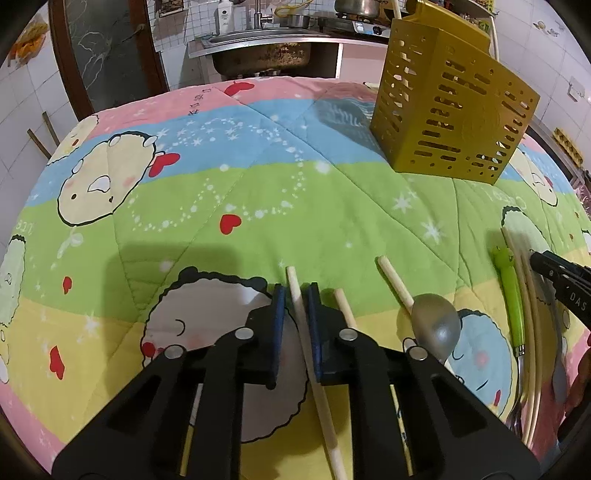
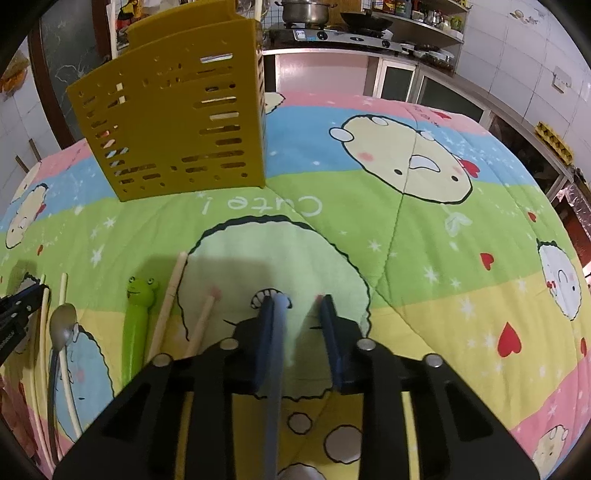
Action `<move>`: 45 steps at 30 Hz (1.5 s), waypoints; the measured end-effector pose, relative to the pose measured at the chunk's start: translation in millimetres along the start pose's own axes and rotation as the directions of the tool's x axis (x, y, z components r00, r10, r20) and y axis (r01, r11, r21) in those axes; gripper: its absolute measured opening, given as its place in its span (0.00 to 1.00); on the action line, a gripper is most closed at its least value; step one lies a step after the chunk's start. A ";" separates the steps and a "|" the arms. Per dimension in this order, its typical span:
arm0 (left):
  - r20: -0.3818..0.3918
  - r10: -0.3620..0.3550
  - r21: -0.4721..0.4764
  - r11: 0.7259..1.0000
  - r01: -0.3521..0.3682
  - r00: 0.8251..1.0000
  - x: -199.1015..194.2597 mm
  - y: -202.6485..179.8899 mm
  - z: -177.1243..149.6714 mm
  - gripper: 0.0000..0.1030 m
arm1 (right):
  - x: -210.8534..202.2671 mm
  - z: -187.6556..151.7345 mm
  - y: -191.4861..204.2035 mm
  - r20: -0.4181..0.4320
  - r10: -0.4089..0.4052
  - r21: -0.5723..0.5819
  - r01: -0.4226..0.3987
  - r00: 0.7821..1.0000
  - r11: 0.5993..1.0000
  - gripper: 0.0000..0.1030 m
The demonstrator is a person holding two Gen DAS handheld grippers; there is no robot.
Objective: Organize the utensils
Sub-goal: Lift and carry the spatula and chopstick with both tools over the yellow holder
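Note:
A yellow slotted utensil holder (image 1: 454, 110) stands upright on the cartoon quilt (image 1: 221, 184); it also shows in the right wrist view (image 2: 177, 125). My left gripper (image 1: 295, 295) has its jaws close around a pale wooden chopstick (image 1: 310, 354) lying on the quilt. My right gripper (image 2: 297, 306) is open, and a blue-grey utensil handle (image 2: 279, 350) lies against its left pad. A metal spoon (image 1: 436, 328), more chopsticks (image 1: 395, 284) and a green frog-handled utensil (image 2: 138, 321) lie between the grippers.
A steel sink (image 1: 262, 51) and a counter stand behind the table. A stove with a pot (image 2: 306, 13) and a wok is at the back. The quilt covers the whole table.

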State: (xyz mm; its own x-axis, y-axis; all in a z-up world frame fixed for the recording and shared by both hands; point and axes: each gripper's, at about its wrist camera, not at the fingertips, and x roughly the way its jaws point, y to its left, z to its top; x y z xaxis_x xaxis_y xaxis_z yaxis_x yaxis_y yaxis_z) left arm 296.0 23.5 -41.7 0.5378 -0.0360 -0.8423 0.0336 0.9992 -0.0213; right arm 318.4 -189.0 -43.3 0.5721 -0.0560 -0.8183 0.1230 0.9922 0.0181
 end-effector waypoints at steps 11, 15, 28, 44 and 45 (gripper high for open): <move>0.064 -0.025 -0.007 1.000 0.026 0.998 -13.4 1.4 6.0 0.04 | -28.0 -3.0 -13.1 0.105 0.064 0.062 -0.071 0.992 0.996 0.07; 0.108 -0.036 -0.007 0.999 0.037 0.994 -26.8 0.2 10.6 0.04 | -43.3 -1.5 -16.1 0.165 0.072 0.069 -0.084 0.984 0.994 0.07; 0.311 -0.093 0.017 0.996 0.093 0.946 -91.9 -15.6 31.6 0.04 | -92.2 9.9 -22.9 0.343 0.068 0.070 -0.098 0.937 0.993 0.07; 0.490 -0.082 0.038 0.997 0.073 0.868 -130.4 -33.9 48.9 0.04 | -128.2 18.4 -16.2 0.517 0.048 0.033 -0.076 0.854 0.997 0.07; 0.495 -0.081 0.038 0.997 0.072 0.865 -130.8 -34.5 51.1 0.04 | -129.3 20.4 -15.7 0.526 0.047 0.032 -0.075 0.849 0.997 0.07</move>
State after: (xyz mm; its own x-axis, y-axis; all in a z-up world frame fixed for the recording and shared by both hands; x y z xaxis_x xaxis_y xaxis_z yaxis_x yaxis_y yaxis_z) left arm 267.6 -7.2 96.7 0.8796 -0.1207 -0.4601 0.1041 0.9927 -0.0614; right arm 259.1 -199.7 73.9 0.9181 -0.0591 -0.3920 0.1055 0.9896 0.0980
